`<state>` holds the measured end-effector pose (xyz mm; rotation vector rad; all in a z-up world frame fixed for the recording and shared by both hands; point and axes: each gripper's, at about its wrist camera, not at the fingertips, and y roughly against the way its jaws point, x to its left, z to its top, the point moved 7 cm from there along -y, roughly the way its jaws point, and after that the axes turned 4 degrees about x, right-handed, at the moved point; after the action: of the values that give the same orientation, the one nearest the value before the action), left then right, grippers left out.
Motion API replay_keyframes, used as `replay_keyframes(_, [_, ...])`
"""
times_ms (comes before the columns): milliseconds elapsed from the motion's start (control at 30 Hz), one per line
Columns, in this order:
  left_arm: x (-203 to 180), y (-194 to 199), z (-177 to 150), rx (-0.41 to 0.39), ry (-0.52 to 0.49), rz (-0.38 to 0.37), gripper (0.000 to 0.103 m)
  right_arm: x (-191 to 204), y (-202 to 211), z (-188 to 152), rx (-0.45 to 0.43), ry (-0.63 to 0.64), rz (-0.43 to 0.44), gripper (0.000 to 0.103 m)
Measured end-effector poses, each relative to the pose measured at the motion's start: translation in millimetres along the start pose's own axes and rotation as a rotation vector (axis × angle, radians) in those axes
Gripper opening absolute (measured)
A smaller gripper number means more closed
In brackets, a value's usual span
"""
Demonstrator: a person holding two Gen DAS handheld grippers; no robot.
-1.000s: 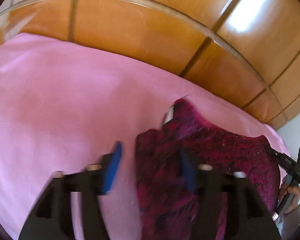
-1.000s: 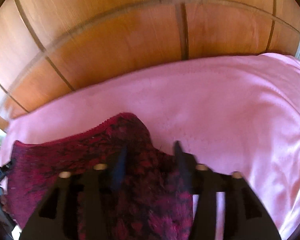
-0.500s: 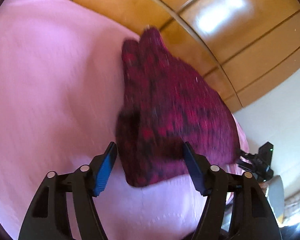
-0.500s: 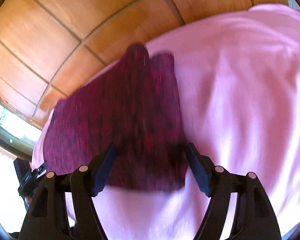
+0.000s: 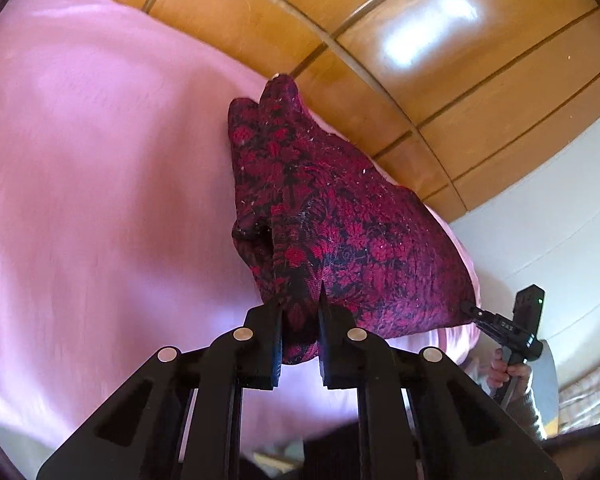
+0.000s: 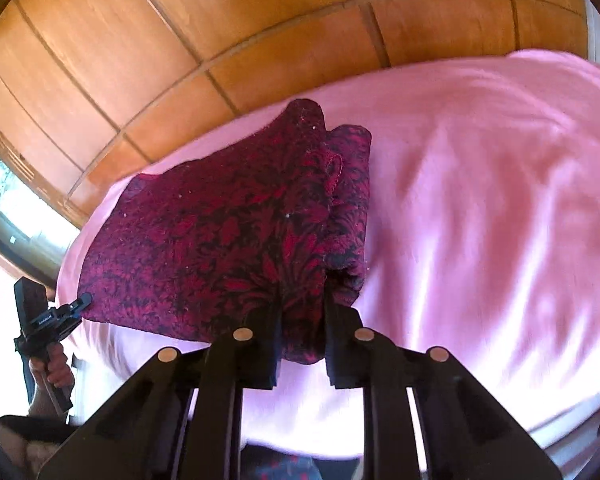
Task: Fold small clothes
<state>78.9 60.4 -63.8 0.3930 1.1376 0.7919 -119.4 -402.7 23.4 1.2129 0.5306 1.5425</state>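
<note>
A dark red and black knitted garment [image 5: 340, 220] lies folded on the pink bed sheet [image 5: 100, 200]. My left gripper [image 5: 300, 300] is shut on its near left corner, with the cloth bunched between the pads. In the right wrist view the same garment [image 6: 220, 240] lies with a doubled edge along its right side. The jaws of my right gripper [image 6: 302, 300] are closing on the near right corner, and the pads press the cloth. Each view shows the other gripper at the garment's far corner: the right one [image 5: 469, 307], the left one [image 6: 85, 300], each held by a hand.
Glossy wooden panels [image 5: 380, 20] rise behind the bed. A white wall [image 5: 540, 208] stands to the right of them, and a bright window [image 6: 4, 200] shows at the left of the right wrist view. The pink sheet [image 6: 480, 200] spreads wide beside the garment.
Both grippers drew back from over the garment to its near edge, then went from wide open to closed on the two near corners. The cloth now bunches between the pads.
</note>
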Motion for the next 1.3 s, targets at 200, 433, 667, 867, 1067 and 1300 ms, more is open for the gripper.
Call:
replay_keyframes(200, [4,12,-18,-0.001,0.019,0.05,0.014,-11,-7,-25,0.067,-0.023,-0.02,0.02])
replay_keyframes(433, [5,16,30,-0.087,0.016,0.055,0.033,3,0,32,-0.094,-0.021,-0.009,0.054])
replay_keyframes(667, [0,-30,70,-0.049,-0.02,0.097,0.015,4,-61,73,-0.013,0.024,-0.135,0.021])
replay_keyframes(867, [10,-42,83,-0.062,-0.025,0.221,0.013,21,-38,101,-0.135,0.1,-0.188,0.012])
replay_keyframes(1067, [14,-41,72,-0.07,-0.001,0.288,0.019,-6,-94,87,-0.032,0.084,-0.27,0.018])
replay_keyframes(1300, [-41,-24,95,-0.196,-0.214,0.455,0.044,1,-60,94,-0.111,0.096,-0.331,0.05])
